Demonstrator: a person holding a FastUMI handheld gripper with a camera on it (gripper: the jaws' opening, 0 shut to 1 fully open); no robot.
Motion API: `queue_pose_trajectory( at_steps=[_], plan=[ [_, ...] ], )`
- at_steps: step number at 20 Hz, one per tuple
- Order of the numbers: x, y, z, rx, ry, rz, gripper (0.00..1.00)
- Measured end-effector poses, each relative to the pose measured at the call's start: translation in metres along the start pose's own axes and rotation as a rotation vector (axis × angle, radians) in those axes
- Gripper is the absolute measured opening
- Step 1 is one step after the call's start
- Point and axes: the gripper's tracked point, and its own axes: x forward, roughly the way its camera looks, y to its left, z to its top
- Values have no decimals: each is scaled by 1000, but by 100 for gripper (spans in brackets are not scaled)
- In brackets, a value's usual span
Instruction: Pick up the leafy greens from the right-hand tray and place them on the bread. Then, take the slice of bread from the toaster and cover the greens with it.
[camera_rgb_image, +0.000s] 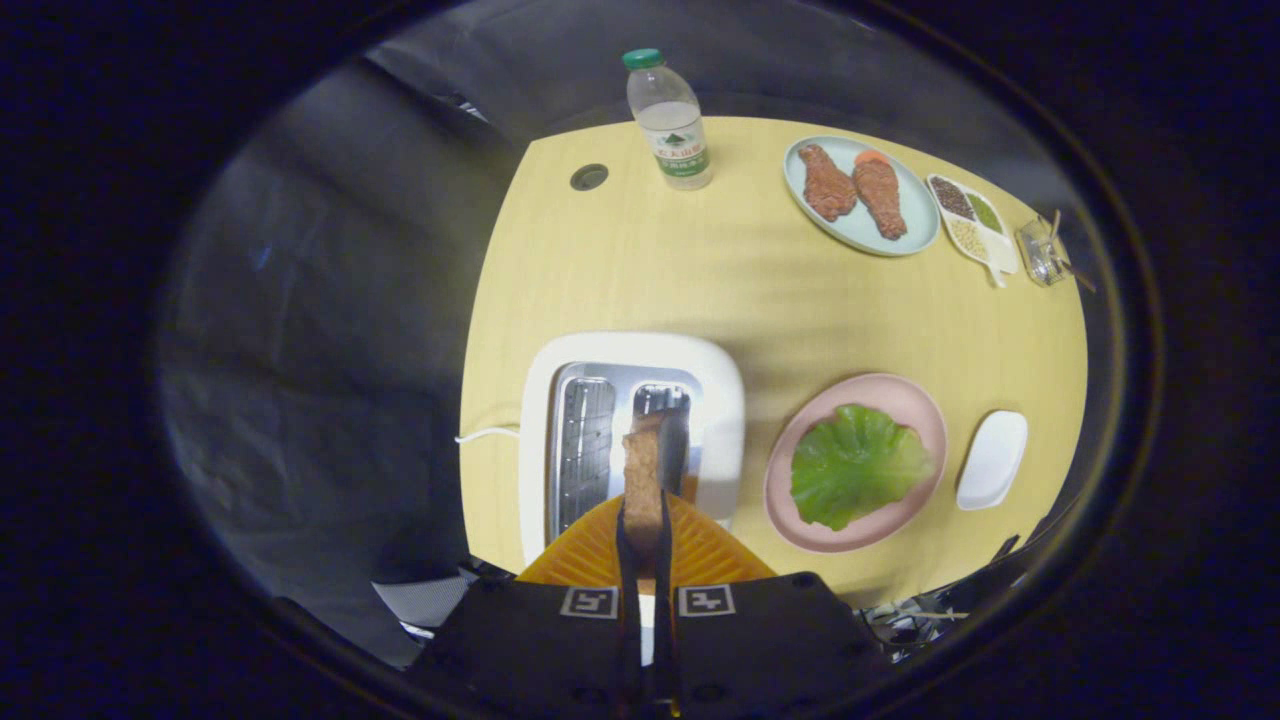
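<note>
Gripper (643, 520) is pinching the bread slice (642, 480) edge-on, both fingers (700, 545) pressed on its sides, slice standing upright btwn them, above the toaster (720, 400). Slice's top sits over the toaster's right slot; left slot shows its wire grid. Toaster is white, just ahead of the fingers at 12 o'clock, w/ a white cord leaving its left side.

Greens (855, 462) lie on the pink plate (900, 395), at abt 2 o'clock from the fingers, just right of the toaster. The leaf covers whatever is under it; can't tell if bread lies beneath. Small white tray (992, 460) sits right of the plate, near but apart.

Far side of the table (700, 270): water bottle (670, 120) w/ green cap at 12 o'clock, upright. Blue plate (920, 225) w/ two brown meat pieces (828, 182) at abt 1 o'clock, well beyond the pink plate. Right of it a white 3-part dish (1002, 258) w/ grains, then a small clear glass (1042, 252) at the table edge. Dark round hole (589, 177) in the tabletop left of the bottle.
</note>
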Motion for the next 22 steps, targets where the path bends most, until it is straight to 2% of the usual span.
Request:
queue_pose_trajectory(
  at_steps=[10, 13, 16, 19, 22],
  plan=[
    [-81, -19, 0, 105, -50, 229, 8],
    [-110, -39, 8, 106, -116, 326, 8],
    [-131, -63, 12, 186, -147, 467, 8],
    [-124, -92, 1, 160, -140, 534, 8],
    [-89, -132, -12, 67, -151, 505, 8]
  ],
)
